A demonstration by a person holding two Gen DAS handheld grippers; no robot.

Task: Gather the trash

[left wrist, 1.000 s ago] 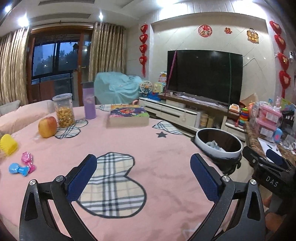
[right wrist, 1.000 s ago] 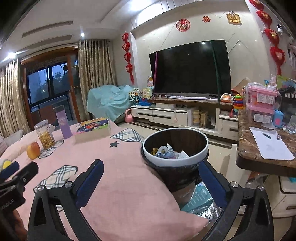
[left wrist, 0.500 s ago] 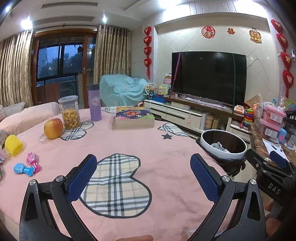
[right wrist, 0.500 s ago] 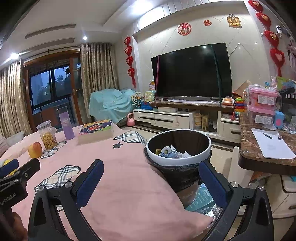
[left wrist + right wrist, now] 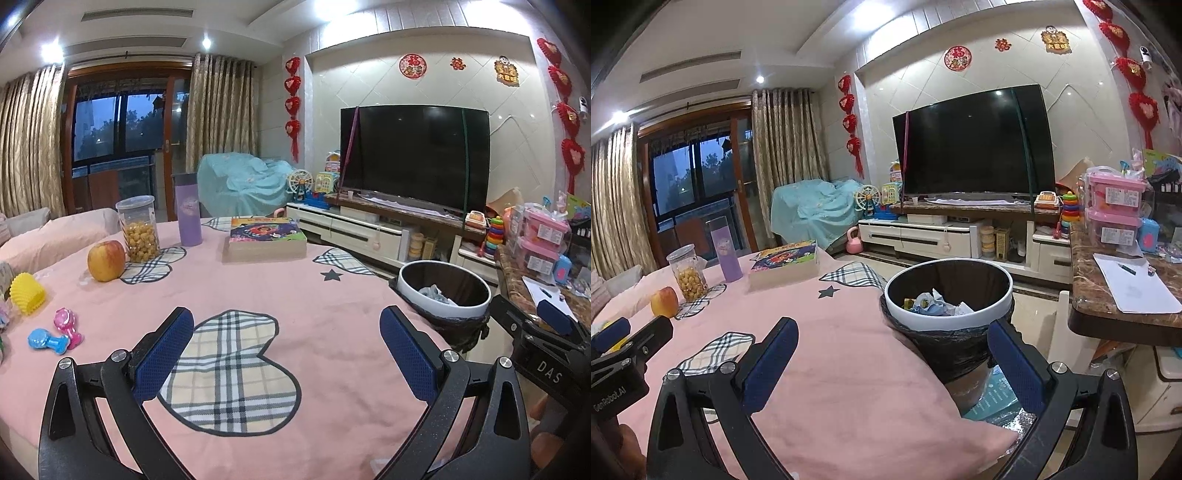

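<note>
Left wrist view: a pink tablecloth (image 5: 295, 295) with plaid hearts fills the centre and lower frame, its middle bare. The left gripper (image 5: 286, 349) hangs low over it, blue pads wide apart with nothing between them. Things keep to the table's rim: an apple (image 5: 106, 260), a snack jar (image 5: 138, 229) and a purple bottle (image 5: 189, 210) at mid-left, small toys (image 5: 55, 332) at the left edge, a book (image 5: 264, 238) at centre. The trash bin (image 5: 445, 295) stands just past the table's right edge, crumpled paper inside. The right gripper (image 5: 543, 325) juts in at lower right.

Right wrist view: the bin (image 5: 949, 299), lined with a black bag and holding wrappers (image 5: 936, 304), sits at centre, hard against the cloth's right edge. The right gripper (image 5: 890, 356) hovers before it, level, pads spread and empty. Open floor lies between the bin and the marble counter (image 5: 1108, 306) at right. The left gripper (image 5: 628, 339) shows at the lower left edge.
</note>
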